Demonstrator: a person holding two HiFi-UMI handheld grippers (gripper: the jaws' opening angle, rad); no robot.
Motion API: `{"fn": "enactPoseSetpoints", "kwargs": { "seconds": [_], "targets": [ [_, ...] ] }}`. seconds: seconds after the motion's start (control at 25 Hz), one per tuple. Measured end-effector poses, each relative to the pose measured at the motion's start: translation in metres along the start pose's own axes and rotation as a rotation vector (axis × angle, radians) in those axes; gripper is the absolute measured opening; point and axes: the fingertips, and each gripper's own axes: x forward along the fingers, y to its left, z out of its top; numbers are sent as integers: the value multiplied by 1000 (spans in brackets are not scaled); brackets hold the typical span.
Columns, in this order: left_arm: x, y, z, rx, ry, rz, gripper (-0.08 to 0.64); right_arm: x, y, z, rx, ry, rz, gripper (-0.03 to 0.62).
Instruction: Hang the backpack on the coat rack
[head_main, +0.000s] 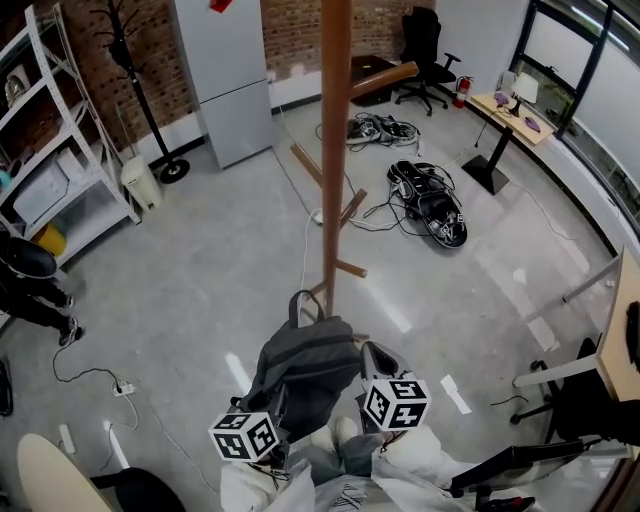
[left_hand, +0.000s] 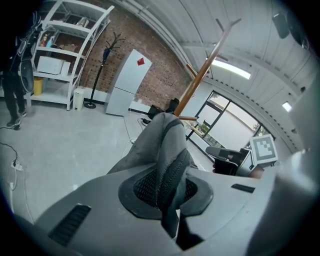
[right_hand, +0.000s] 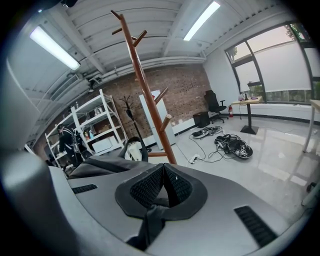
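Observation:
A tall wooden coat rack (head_main: 333, 150) with angled pegs rises from the floor straight ahead. Just below its lower pegs hangs the grey backpack (head_main: 305, 365), its top handle loop (head_main: 303, 303) toward the pole. My left gripper (head_main: 275, 408) is shut on a fold of the backpack (left_hand: 167, 150) at its left side. My right gripper (head_main: 366, 375) is shut on a dark strap (right_hand: 161, 197) at the bag's right side. In the right gripper view the backpack's body (right_hand: 95, 167) lies left of the jaws, with the coat rack (right_hand: 145, 85) behind. The left gripper view has the coat rack (left_hand: 200, 80) leaning beyond the bag.
A black coat stand (head_main: 140, 90), a white shelf unit (head_main: 60, 160) and a white cabinet (head_main: 225, 80) line the brick wall. Cables and a dark bag (head_main: 430, 205) lie on the floor right of the rack. A person (head_main: 35, 285) stands at the left. Desks (head_main: 515, 110) stand at the right.

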Motion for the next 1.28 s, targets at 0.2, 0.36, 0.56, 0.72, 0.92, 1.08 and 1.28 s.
{"fn": "enactPoseSetpoints", "kwargs": {
  "seconds": [0.2, 0.36, 0.56, 0.72, 0.92, 1.08, 1.28],
  "targets": [
    [5, 11, 1, -12, 2, -7, 19, 5, -10, -9, 14, 14, -7, 12],
    [15, 17, 3, -12, 15, -32, 18, 11, -17, -15, 28, 23, -18, 12],
    [29, 23, 7, 14, 31, -13, 18, 19, -26, -22, 54, 41, -31, 12],
    [36, 26, 5, 21, 42, -6, 18, 24, -31, -26, 69, 49, -38, 12],
    [43, 32, 1, 10, 55, -4, 19, 27, -32, -30, 81, 54, -41, 12],
    [51, 38, 1, 6, 62, -9, 18, 30, -32, -36, 82, 70, -45, 12],
    [61, 43, 1, 9, 70, -13, 18, 31, -32, -42, 89, 85, -52, 12]
  ]
}}
